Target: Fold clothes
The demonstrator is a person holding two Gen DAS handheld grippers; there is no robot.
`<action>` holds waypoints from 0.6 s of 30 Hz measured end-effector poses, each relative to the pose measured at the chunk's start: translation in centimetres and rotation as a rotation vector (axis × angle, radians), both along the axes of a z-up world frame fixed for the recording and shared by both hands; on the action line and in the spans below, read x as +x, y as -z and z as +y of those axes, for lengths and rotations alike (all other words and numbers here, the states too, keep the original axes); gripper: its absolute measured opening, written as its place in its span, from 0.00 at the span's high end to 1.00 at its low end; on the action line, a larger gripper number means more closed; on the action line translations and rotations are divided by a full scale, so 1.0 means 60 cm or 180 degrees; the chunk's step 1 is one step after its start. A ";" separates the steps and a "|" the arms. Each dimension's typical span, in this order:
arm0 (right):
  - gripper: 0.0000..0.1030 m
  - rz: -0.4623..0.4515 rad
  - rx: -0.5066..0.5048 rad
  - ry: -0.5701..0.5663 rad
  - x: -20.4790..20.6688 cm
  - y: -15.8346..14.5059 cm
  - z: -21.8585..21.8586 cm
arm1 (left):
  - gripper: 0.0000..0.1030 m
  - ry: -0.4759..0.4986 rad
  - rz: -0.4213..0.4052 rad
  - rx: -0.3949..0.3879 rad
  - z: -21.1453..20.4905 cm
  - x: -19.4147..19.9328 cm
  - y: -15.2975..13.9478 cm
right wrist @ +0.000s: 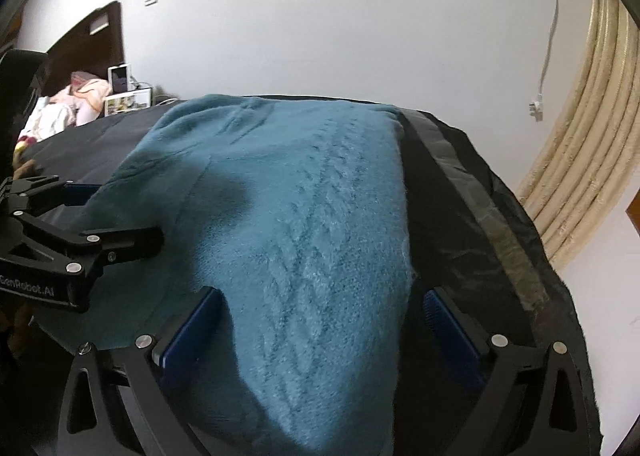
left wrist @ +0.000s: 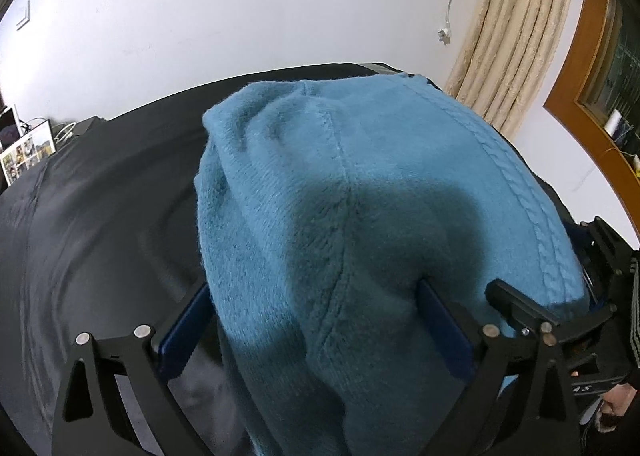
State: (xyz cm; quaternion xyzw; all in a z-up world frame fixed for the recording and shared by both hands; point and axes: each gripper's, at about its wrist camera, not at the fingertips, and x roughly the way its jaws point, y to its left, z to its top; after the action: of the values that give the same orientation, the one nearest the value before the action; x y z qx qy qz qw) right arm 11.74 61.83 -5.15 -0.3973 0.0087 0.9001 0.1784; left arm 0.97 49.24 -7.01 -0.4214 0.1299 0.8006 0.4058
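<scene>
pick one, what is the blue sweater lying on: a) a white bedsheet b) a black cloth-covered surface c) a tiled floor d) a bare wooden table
b: the blue sweater lies spread on a black cloth-covered surface, whose dark fabric shows on both sides of it in the two wrist views.

I work in a home bedroom: at the upper left stands a dark headboard (right wrist: pixel 102 32) above a bed (right wrist: pixel 76 104) with rumpled pink bedding, beige curtains (right wrist: pixel 588 144) hang at the right, and a framed photo collage (left wrist: pixel 26 158) sits at the left.
</scene>
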 end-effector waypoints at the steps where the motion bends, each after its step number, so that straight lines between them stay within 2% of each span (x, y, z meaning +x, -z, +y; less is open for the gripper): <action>1: 0.02 0.0000 -0.0001 0.0019 -0.004 0.001 0.007 | 0.03 -0.0001 0.0005 -0.0005 0.006 -0.002 0.000; 10: 0.01 0.0112 -0.0073 0.0090 -0.010 0.002 0.029 | 0.02 -0.0191 0.0088 0.0010 0.002 0.012 -0.003; 18: 0.01 0.0212 -0.0014 0.0169 0.015 -0.020 0.015 | 0.01 -0.0440 0.0179 0.0080 -0.033 0.058 -0.043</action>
State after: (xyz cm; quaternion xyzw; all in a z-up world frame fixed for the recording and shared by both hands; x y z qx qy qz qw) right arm 12.66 62.71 -3.97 -0.3671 0.0271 0.9078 0.2009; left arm 4.44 47.28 -4.45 -0.4015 0.1018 0.8397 0.3511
